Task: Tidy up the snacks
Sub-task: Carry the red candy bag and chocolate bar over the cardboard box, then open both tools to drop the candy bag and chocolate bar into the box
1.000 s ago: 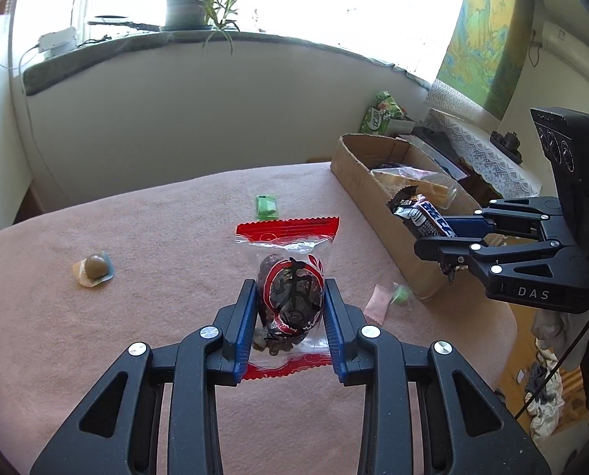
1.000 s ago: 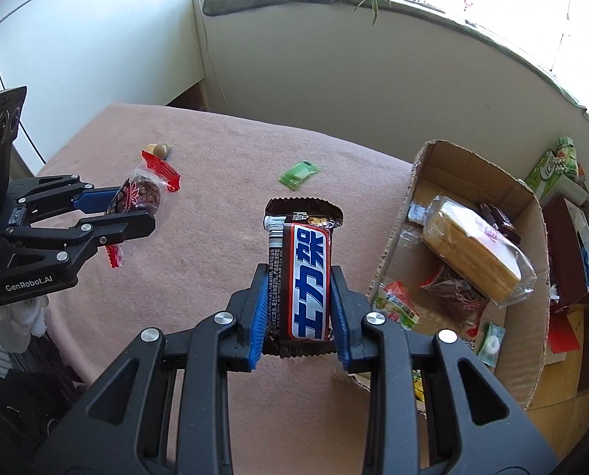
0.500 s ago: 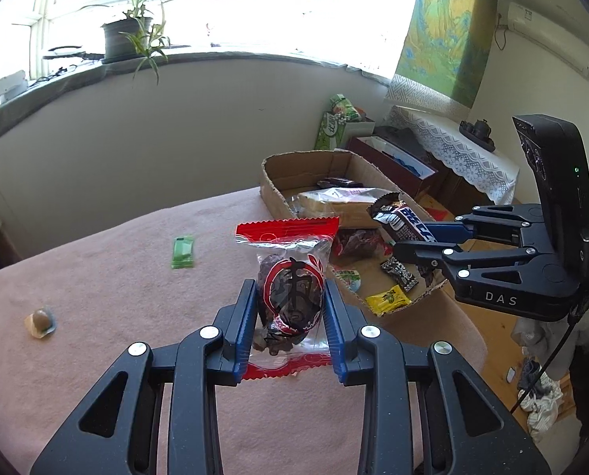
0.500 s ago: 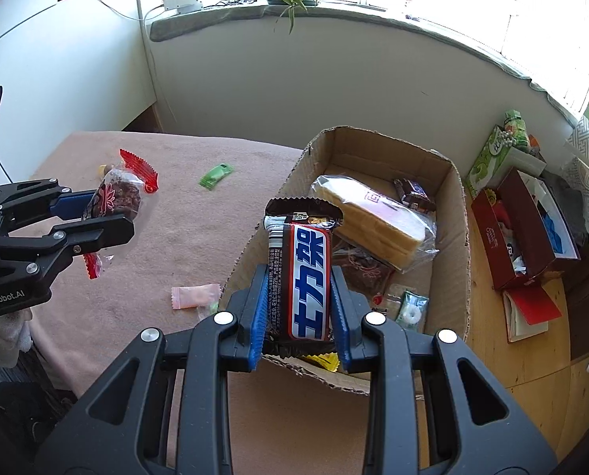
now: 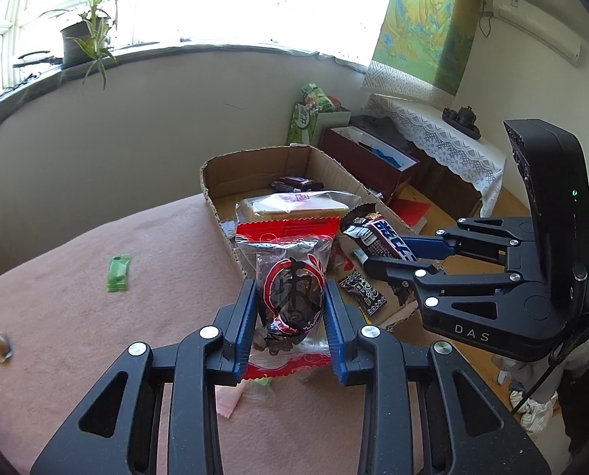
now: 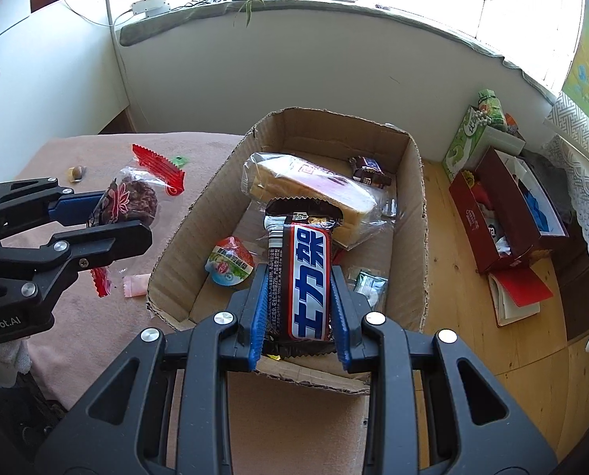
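Pink candy beside cardboard box, clear only from right wrist.

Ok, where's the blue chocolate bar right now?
The chocolate bar is clamped in the right gripper, held over the near end of the cardboard box, just in front of the wrapped bread.

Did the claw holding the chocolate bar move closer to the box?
Yes. The right claw with its chocolate bar moved from over the pink table to above the near end of the cardboard box.
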Demonstrator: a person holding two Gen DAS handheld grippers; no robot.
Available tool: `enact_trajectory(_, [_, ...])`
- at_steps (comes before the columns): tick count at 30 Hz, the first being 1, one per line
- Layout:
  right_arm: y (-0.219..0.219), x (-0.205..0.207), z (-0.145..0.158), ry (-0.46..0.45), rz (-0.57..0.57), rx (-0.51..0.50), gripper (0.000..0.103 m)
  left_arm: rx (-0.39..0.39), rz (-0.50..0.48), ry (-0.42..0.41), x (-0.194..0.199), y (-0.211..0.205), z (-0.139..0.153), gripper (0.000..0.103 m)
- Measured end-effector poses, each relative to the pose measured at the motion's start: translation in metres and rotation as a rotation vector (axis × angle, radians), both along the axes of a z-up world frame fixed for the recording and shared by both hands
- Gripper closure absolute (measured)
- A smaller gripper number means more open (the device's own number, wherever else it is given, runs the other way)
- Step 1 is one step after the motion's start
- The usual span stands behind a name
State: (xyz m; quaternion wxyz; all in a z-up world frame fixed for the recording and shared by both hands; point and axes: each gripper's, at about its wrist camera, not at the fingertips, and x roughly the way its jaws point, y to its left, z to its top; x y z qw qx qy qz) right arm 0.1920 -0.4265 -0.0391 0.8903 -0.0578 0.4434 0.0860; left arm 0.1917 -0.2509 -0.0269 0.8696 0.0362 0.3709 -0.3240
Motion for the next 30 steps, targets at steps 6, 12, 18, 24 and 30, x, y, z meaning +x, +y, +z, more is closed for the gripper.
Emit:
enact_trajectory(6, [-0.004,0.002,-0.005,-0.002,-0.012,-0.011,0.074,-0.003,-0.007,0.017,0.004,-0.011,-0.002,0.072])
enact_trajectory(12, [-0.008,0.003,-0.007,-0.005,-0.017,-0.023,0.074,0.007,-0.018,0.029,0.006,-0.021,-0.005,0.072])
enact_trajectory(18, [-0.013,0.004,-0.008,-0.005,-0.024,-0.011,0.074,0.016,-0.021,0.031,0.008,-0.026,-0.007,0.072])
enact_trajectory(24, [-0.016,0.005,-0.012,0.002,-0.025,0.000,0.074,0.016,-0.025,0.038,0.009,-0.026,-0.008,0.072])
enact_trajectory(30, [-0.017,0.007,-0.013,0.004,-0.028,0.008,0.073,0.015,-0.024,0.045,0.010,-0.026,-0.008,0.071])
